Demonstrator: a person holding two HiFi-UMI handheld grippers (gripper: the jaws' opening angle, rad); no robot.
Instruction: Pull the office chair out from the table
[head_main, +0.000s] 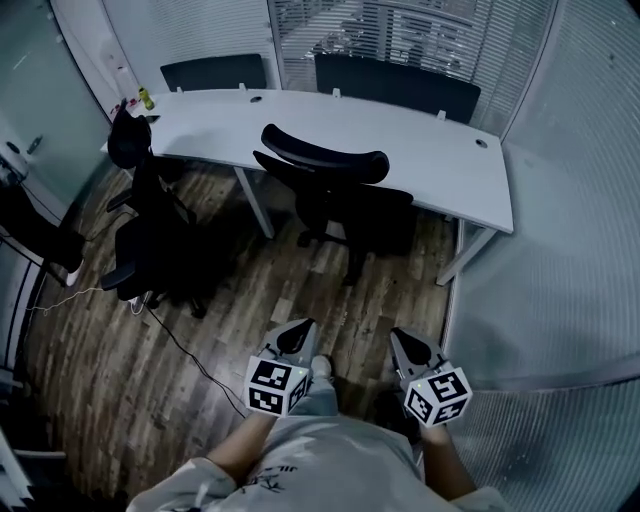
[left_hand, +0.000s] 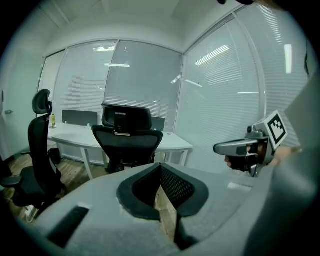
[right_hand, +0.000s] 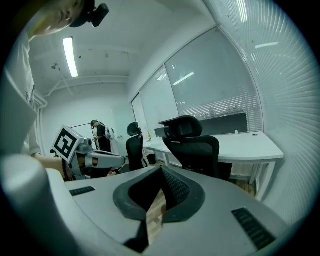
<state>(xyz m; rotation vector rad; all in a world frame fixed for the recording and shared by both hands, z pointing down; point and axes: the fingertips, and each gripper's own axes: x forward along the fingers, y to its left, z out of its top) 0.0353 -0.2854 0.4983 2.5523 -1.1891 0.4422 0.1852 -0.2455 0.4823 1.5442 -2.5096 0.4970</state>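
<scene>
Two grey, smooth-shelled grippers sit low in front of the person, the left gripper (head_main: 302, 326) and the right gripper (head_main: 397, 334). Each carries a cube of black-and-white square markers. Both are clenched on nothing: in each gripper view the dark, ribbed pads (left_hand: 175, 187) meet in a narrow V, with only a strip of floor showing beneath.

Ahead of the fingertips lies a wood-plank floor (head_main: 250, 300), brown and streaky. The black office chair (head_main: 330, 185) stands well beyond both sets of fingertips and roughly centred between them, touched by neither. It has a curved headrest and a mesh back, which faces the grippers. Its seat sits at the near edge of the white, curved table (head_main: 420, 150). A second black chair (head_main: 140, 235) stands off to the left of the left fingertips. Slatted blinds (head_main: 420, 40) close the room behind the table.
</scene>
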